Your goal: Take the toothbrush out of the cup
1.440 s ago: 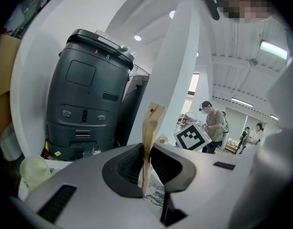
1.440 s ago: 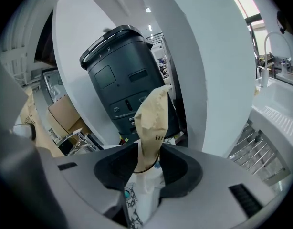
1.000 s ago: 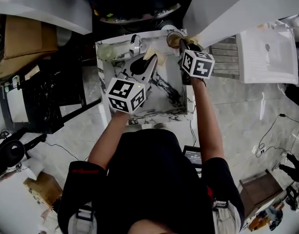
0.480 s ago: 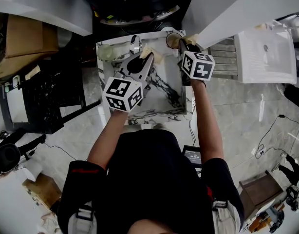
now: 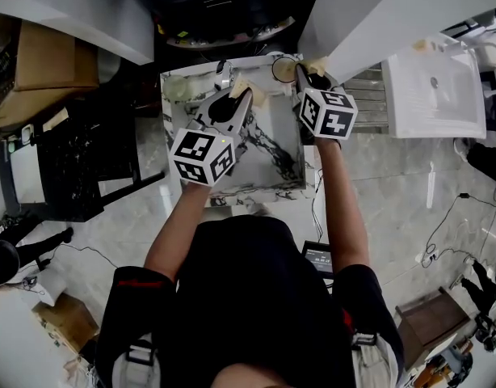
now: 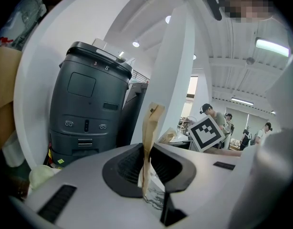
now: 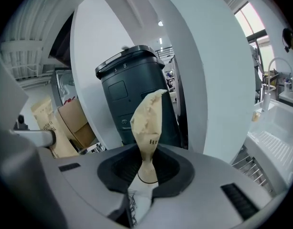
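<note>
Evidently the right tongs (image 7: pixel 147 170), whose jaws have just been closing, grasp the paper-wrapped toothbrush (image 7: pixel 147 120) upright, long axis vertical, just right of the cup (image 5: pixel 282 68) at the surface's (image 5: pixel 272 164) far right, while the left tongs (image 6: pixel 146 168) clench a paper strip (image 6: pixel 150 128) further left.

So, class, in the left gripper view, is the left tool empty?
No, a tan paper-wrapped item stands pinched between the jaws of the left tool.

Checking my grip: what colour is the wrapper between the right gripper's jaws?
Light tan with small dark print; wrapper shows best in the right gripper view.
</note>
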